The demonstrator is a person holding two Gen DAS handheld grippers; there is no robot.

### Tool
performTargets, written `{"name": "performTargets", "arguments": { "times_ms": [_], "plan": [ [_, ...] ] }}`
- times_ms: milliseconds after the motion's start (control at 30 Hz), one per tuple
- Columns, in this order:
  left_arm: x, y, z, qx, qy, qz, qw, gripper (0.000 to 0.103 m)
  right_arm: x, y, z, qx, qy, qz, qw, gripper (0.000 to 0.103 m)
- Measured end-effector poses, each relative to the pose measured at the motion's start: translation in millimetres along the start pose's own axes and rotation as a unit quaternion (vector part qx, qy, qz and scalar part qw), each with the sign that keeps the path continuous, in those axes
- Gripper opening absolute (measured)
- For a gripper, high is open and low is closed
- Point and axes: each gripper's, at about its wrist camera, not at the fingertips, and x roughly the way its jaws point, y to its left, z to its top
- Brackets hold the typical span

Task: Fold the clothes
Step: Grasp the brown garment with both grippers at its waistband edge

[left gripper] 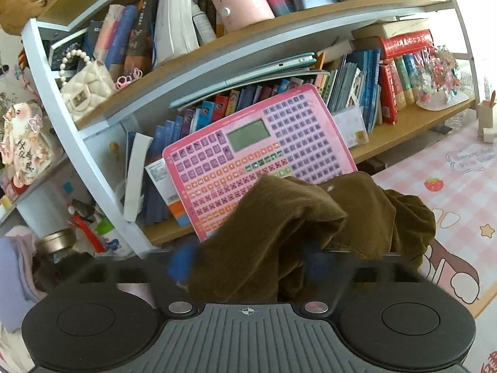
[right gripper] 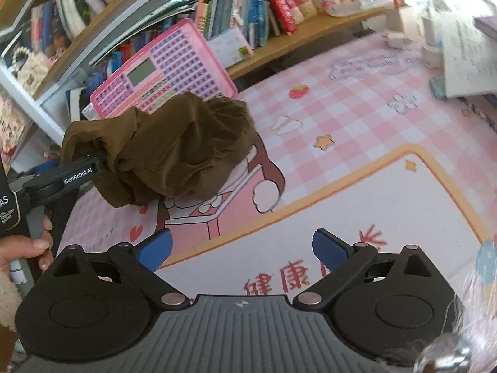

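The left claw (right gripper: 102,158) is clamped on a bunched olive-brown garment (right gripper: 174,149), holding it up at centre left of the right wrist view, above the pink checked table (right gripper: 357,118). The right claw (right gripper: 242,248) at lower centre stands wide apart with nothing between its blue pads (right gripper: 329,247).

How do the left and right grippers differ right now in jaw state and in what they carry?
The left gripper is clamped on the brown garment, which hangs bunched from it above the pink desk mat; the right gripper holds nothing. The left's jaws are closed into the cloth; the right's blue pads stand wide apart over the mat. Both are black hand-held tools with blue pads.
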Motion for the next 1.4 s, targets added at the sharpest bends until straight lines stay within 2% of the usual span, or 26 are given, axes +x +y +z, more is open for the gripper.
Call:
{"name": "performTargets", "arguments": {
  "times_ms": [33, 67, 200, 267, 333, 400, 467, 600, 767, 1067, 1200, 1300, 1400],
  "plan": [
    [-1.2, 3.1, 1.1, -0.011, 0.005, -0.016, 0.9998, 0.004, -1.0, -2.0, -0.6, 0.009, 0.003, 0.003, 1.000, 0.098],
    [-5.0, 6.4, 1.9, -0.022, 0.005, -0.030, 0.9993, 0.002, -2.3, -2.9, -1.0, 0.015, 0.003, 0.006, 1.000, 0.098],
    [-42.3, 16.5, 2.5, -0.047, -0.018, -0.061, 0.9969, 0.002, -8.9, -1.1, -0.5, 0.031, -0.010, 0.029, 0.999, 0.098],
    [-67.2, 21.3, 1.5, -0.059, -0.033, -0.074, 0.9949, 0.002, -9.3, 0.1, 1.4, 0.050, -0.012, 0.056, 0.997, 0.098],
    [-97.2, 25.2, 0.9, -0.073, -0.054, -0.088, 0.9920, 0.002, -4.6, -3.2, 1.4, 0.097, 0.001, 0.091, 0.991, 0.098],
    [-125.4, 28.6, 1.1, -0.087, -0.075, -0.101, 0.9882, 0.002, 0.8, -7.0, 0.1, 0.148, 0.017, 0.124, 0.981, 0.098],
    [-149.6, 31.5, 1.4, -0.099, -0.092, -0.114, 0.9843, 0.002, 9.0, -11.1, -3.9, 0.207, 0.040, 0.155, 0.965, 0.098],
    [-179.2, 34.1, -1.5, -0.109, -0.108, -0.128, 0.9798, 0.002, 20.1, -10.8, -11.3, 0.270, 0.062, 0.190, 0.942, 0.099],
    [-187.8, 42.5, -14.3, -0.114, -0.094, -0.120, 0.9817, 0.002, 29.4, -9.2, -18.9, 0.319, 0.070, 0.214, 0.921, 0.099],
    [-195.0, 53.1, -37.1, -0.138, -0.059, -0.123, 0.9810, 0.002, 53.0, -14.0, -31.0, 0.380, 0.081, 0.219, 0.895, 0.099],
    [-199.4, 57.1, -36.1, -0.139, -0.063, -0.126, 0.9803, 0.002, 72.4, -10.2, -26.6, 0.412, 0.072, 0.229, 0.879, 0.098],
    [-202.0, 63.1, -35.7, -0.142, -0.063, -0.118, 0.9807, 0.002, 93.1, -4.6, -18.9, 0.440, 0.062, 0.243, 0.862, 0.097],
    [-203.0, 69.4, -39.1, -0.146, -0.055, -0.105, 0.9821, 0.002, 115.4, -0.5, -10.2, 0.472, 0.057, 0.257, 0.842, 0.082]
  ]
}}
